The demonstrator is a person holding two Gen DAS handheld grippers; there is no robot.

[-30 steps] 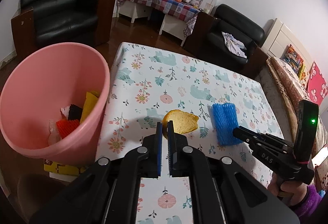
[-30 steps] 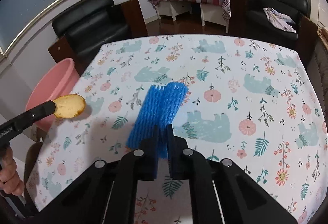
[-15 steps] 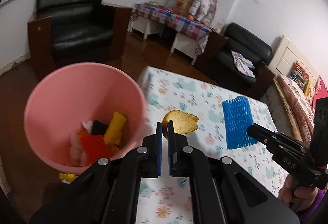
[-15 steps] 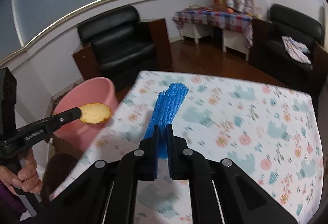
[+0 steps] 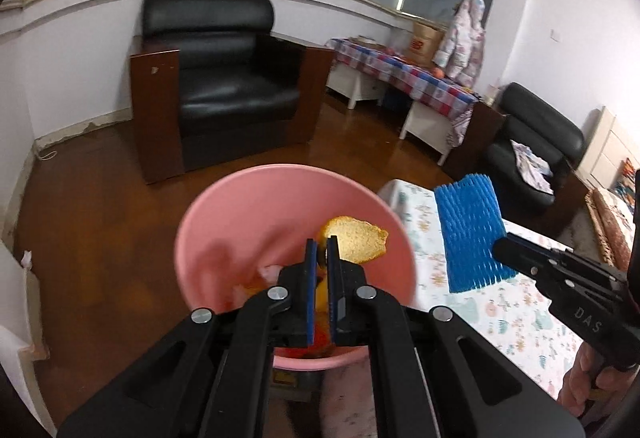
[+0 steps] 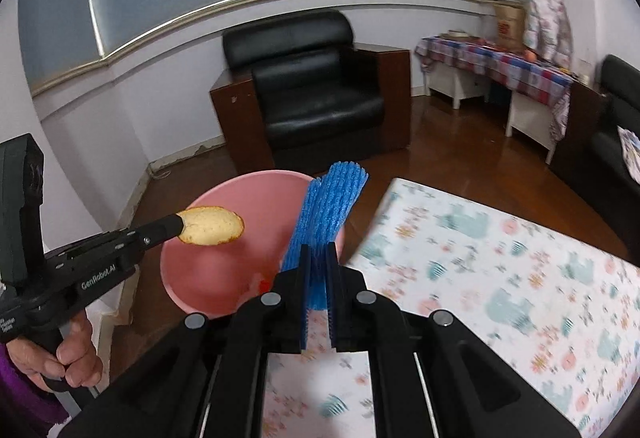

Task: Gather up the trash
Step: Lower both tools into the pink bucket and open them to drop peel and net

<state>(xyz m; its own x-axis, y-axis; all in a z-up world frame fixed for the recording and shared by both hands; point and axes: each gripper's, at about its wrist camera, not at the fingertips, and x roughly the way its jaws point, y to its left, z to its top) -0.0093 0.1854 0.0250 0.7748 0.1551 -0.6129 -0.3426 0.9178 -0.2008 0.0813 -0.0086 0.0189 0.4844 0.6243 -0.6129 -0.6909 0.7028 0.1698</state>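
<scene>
Pink bin (image 5: 240,222) lies under the left hand-held gripper's (image 5: 322,244) bread slice (image 5: 358,240).

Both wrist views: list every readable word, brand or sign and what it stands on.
"DAS": on the side of the right gripper, seen in the left wrist view.
"GenRobot.AI": on the side of the left gripper, seen in the right wrist view.
Small white label at that gripper's rear: too small to read.
Cardboard box with a red logo: too blurred to read.
</scene>
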